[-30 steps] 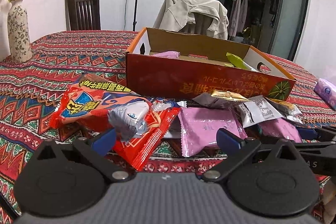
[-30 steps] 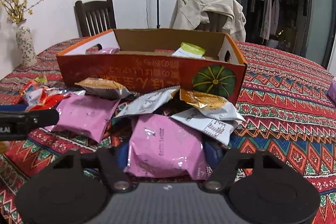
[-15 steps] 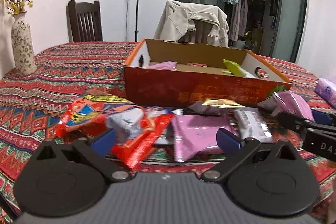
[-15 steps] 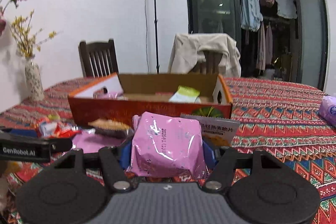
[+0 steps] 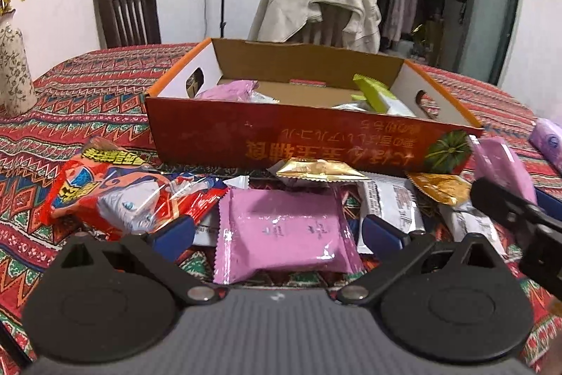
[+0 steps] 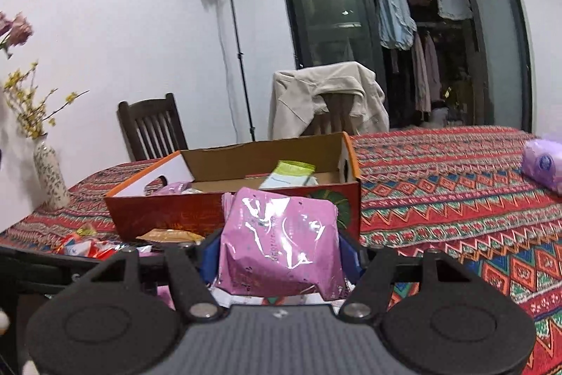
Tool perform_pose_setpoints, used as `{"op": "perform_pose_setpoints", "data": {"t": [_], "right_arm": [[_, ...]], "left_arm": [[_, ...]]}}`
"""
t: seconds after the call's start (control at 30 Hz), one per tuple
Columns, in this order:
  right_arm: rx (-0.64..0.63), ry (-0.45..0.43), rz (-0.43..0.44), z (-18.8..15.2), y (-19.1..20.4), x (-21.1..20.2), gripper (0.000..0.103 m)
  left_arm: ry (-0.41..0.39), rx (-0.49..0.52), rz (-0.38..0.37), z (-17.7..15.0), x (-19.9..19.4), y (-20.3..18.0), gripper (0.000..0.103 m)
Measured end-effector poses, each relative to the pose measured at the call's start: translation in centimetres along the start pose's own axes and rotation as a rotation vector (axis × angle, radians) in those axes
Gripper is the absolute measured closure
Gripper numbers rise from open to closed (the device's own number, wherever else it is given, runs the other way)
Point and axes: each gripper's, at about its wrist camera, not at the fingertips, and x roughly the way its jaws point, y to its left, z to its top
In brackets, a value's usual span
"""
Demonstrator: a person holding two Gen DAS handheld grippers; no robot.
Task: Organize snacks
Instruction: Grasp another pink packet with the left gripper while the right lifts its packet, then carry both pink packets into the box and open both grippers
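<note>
My right gripper (image 6: 279, 250) is shut on a pink snack packet (image 6: 281, 234), held in the air just in front of the red cardboard box (image 6: 168, 213). The left wrist view shows that same packet (image 5: 502, 160) at the box's right corner. My left gripper (image 5: 277, 231) stands open and low over the table, its fingers on either side of another pink packet (image 5: 281, 227) without touching it. Beside it lie a red snack bag (image 5: 116, 188), a gold packet (image 5: 316, 169) and a white packet (image 5: 390, 202). Inside the box (image 5: 281, 136) are a pink packet (image 5: 228, 90) and a green one (image 5: 372, 94).
A patterned red cloth (image 6: 439, 199) covers the table. A flower vase (image 5: 14, 76) stands at the far left and a purple tissue pack (image 6: 544, 164) at the far right. Behind the table are a wooden chair (image 5: 126, 13) and a chair draped with a jacket (image 5: 316, 6).
My right gripper has lifted its pink packet off the pile and tilted up towards the box. My left gripper has shifted right, from the red bag to over the pink packet.
</note>
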Motion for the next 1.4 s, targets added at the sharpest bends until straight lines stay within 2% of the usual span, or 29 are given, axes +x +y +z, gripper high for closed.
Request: {"op": "perform_pose_setpoints", "data": {"t": [0.1,0.3,0.47,0.57,0.7,1.17,1.4], "right_arm": [[0.033,0.015,-0.021,-0.1,-0.6,0.2,0.038],[0.060,0.050,-0.011,-0.3,-1.1,0.8,0.038],[0.054,0.056,0.000,-0.5,-1.0,0.9,0.038],[0.050,0.064,0.001,-0.4,-0.9,1.2,0.037],[0.043,0.065,0.002,-0.5,-0.7,1.3,0.037],[0.028,0.035,0.025,-0.5,-0.5,0.9,0.037],[-0.010,0.018,0.035,-0.5,0.3,0.7,0.037]], "left_arm": [[0.018,0.002,0.014,0.2,0.7,-0.5,0.000],[0.077,-0.022,0.060,0.2,2.6,-0.9,0.000],[0.075,-0.002,0.089,0.0,3.2,-1.2,0.002],[0.055,-0.004,0.062,-0.1,2.6,-1.0,0.021],[0.044,0.006,0.046,-0.4,2.0,-0.9,0.029],[-0.007,0.020,-0.042,-1.6,-2.1,0.3,0.032],[-0.088,0.009,-0.075,-1.3,-4.4,0.6,0.032]]}}
